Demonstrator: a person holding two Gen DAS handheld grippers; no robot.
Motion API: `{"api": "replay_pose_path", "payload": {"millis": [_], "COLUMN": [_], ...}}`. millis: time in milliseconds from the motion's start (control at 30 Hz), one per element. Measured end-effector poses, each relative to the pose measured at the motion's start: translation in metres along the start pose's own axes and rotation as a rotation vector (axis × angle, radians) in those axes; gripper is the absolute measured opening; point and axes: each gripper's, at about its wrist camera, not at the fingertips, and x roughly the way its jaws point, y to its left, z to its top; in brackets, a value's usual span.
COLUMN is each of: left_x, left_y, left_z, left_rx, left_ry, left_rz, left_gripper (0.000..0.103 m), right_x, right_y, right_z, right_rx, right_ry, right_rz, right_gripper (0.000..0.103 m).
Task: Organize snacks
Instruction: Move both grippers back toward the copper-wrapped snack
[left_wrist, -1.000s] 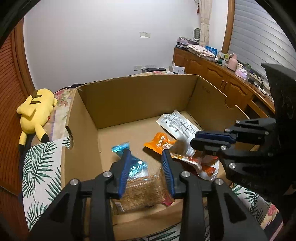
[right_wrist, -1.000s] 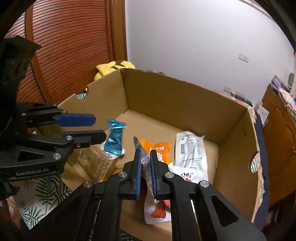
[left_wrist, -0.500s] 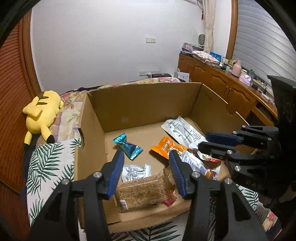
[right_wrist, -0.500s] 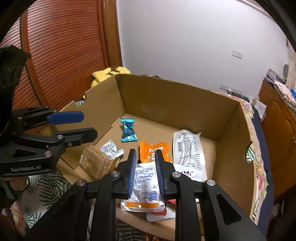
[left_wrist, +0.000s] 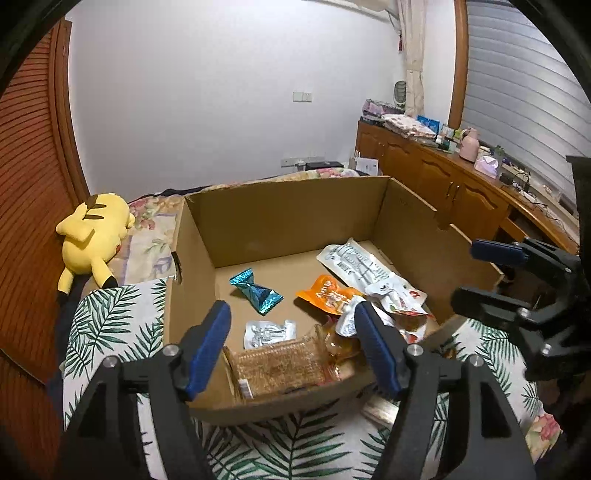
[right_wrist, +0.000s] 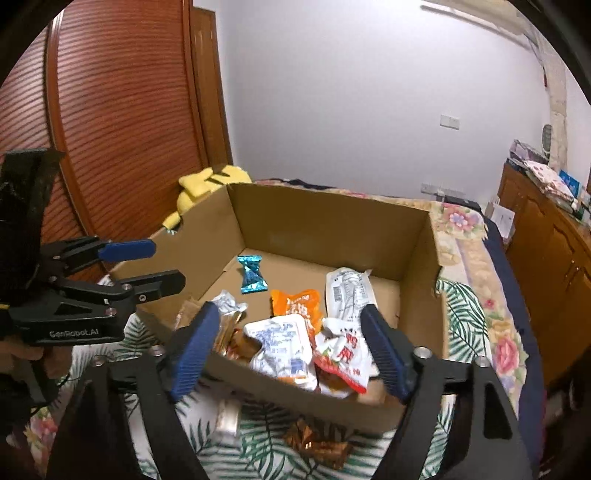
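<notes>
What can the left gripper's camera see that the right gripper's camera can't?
Only the left wrist view shows the whole yellow plush toy, the pink bottle on the wooden cabinet, and the window blind.

Only the right wrist view shows the brown wrapped snack and a pale packet lying outside the cardboard box, near its front wall.

Both show the box, the blue candy, the orange packet, and both grippers open: left gripper, right gripper.
</notes>
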Motion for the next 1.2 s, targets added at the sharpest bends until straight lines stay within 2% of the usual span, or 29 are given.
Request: {"api": "replay_pose_path", "payload": {"millis": [267,433,767,1200], "left_x": [-0.03,-0.049,-0.062,-0.035], "left_y": [-0.017,-0.029,-0.042,-0.048], "left_z": [-0.018,-0.034,-0.068,-0.098], "left_rx": [0.018,0.017,-0.016,-0.037], "left_ry": [-0.026,-0.048,-0.051,0.024], "left_rz": [-0.029,-0.043,-0.052,-0.03], "left_gripper": [0.071,0.071,0.071,0.071], "right_x": [-0.044,-0.055,-0.039,0.014], "right_y": [0.003,0.005,0.009,0.004], "right_z": [-0.033,-0.055,-0.087,-0.1], "right_rx": [-0.02,-0.026,-0.073,-0.118], "right_ry": [-0.03,-0.014,0.053,0.197], "right_rz": [-0.003,0.019,0.022,0.052], "right_gripper": [0.087,0.087,0.086,0.08]}}
